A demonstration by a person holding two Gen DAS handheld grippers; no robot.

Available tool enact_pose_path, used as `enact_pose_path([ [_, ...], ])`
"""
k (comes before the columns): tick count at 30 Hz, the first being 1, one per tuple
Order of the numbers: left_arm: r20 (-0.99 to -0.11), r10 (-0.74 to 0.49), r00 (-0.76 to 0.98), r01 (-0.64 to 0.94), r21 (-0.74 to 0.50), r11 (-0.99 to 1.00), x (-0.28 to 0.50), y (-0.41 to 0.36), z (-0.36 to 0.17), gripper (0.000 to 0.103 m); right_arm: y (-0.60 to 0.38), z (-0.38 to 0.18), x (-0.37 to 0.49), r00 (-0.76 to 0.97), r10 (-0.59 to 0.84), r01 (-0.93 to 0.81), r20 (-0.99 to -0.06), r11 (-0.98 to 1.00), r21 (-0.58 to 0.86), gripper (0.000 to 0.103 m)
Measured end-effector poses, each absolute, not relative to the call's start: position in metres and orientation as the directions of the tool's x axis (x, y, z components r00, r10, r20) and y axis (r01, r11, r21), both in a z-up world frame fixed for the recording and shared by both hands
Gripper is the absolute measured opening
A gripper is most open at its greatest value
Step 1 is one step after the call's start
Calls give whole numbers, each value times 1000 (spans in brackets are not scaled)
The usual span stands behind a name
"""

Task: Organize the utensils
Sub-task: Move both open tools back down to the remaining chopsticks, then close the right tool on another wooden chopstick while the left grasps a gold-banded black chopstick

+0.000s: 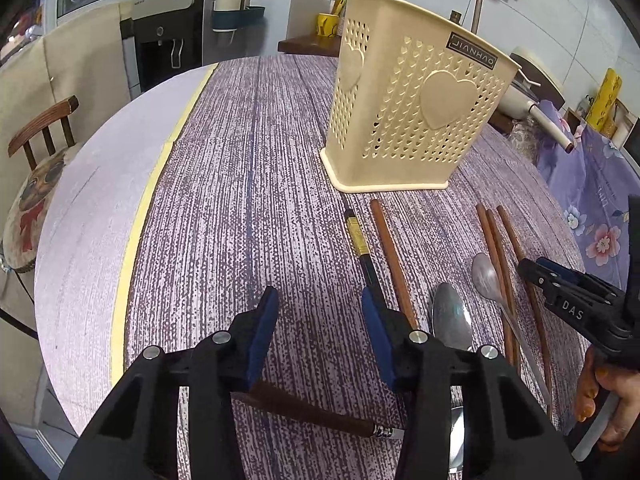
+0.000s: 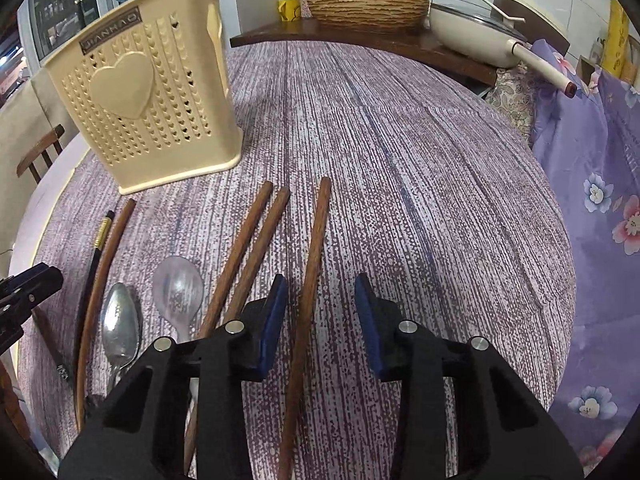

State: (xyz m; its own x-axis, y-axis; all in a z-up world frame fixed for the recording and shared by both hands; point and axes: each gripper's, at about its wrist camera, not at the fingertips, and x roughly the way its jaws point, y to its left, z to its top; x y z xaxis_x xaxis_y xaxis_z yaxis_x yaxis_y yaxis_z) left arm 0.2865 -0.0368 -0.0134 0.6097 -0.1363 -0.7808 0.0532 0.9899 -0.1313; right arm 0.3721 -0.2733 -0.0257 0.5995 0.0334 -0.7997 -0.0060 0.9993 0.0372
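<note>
A cream perforated utensil holder (image 1: 412,100) (image 2: 148,100) stands upright on the purple tablecloth. In front of it lie several wooden chopsticks, a black chopstick with a gold band (image 1: 360,240) and two spoons (image 1: 452,316) (image 2: 178,288). My left gripper (image 1: 320,320) is open above the cloth. A brown-handled utensil (image 1: 304,410) lies crosswise under its finger bases, untouched by the pads. My right gripper (image 2: 322,316) is open around a single wooden chopstick (image 2: 312,264). That chopstick runs lengthwise between the blue pads, close to the left one, with no pad pressing on it.
The table's rounded left edge carries a yellow stripe (image 1: 136,240), with a wooden chair (image 1: 40,128) beyond it. A cream pan (image 2: 472,32) and a woven basket (image 2: 366,4) sit on a shelf at the back. Floral purple fabric (image 2: 600,200) borders the right side.
</note>
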Motion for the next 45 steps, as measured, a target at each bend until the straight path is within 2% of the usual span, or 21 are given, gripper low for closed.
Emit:
enact_pose_path([
  [10,-790,-134,599,69,-116,991,301,-53,-13,40,-275,-26,387,597,16,9,-802,1000,27,31],
  [16,-810,-98,578,68,-72,995,315,-63,-19,30,-275,-26,388,597,16,8,-802,1000,25,31],
  [26,-820,-79,566,55,-58,997,324,-70,-22,24,-274,-27,399,595,10,21,-804,999,28,30],
  [29,-823,-69,564,47,-51,998,325,-72,-21,20,-273,-26,404,593,3,25,-805,999,23,27],
  [34,-823,-60,564,35,-49,998,326,-77,-22,11,-265,-26,410,589,3,17,-808,1000,16,14],
  [37,-824,-61,564,28,-55,998,327,-76,-22,11,-264,-25,413,586,7,18,-810,1000,21,10],
  [45,-823,-81,562,4,-95,995,329,-72,-22,9,-267,-24,414,583,21,25,-812,999,44,8],
])
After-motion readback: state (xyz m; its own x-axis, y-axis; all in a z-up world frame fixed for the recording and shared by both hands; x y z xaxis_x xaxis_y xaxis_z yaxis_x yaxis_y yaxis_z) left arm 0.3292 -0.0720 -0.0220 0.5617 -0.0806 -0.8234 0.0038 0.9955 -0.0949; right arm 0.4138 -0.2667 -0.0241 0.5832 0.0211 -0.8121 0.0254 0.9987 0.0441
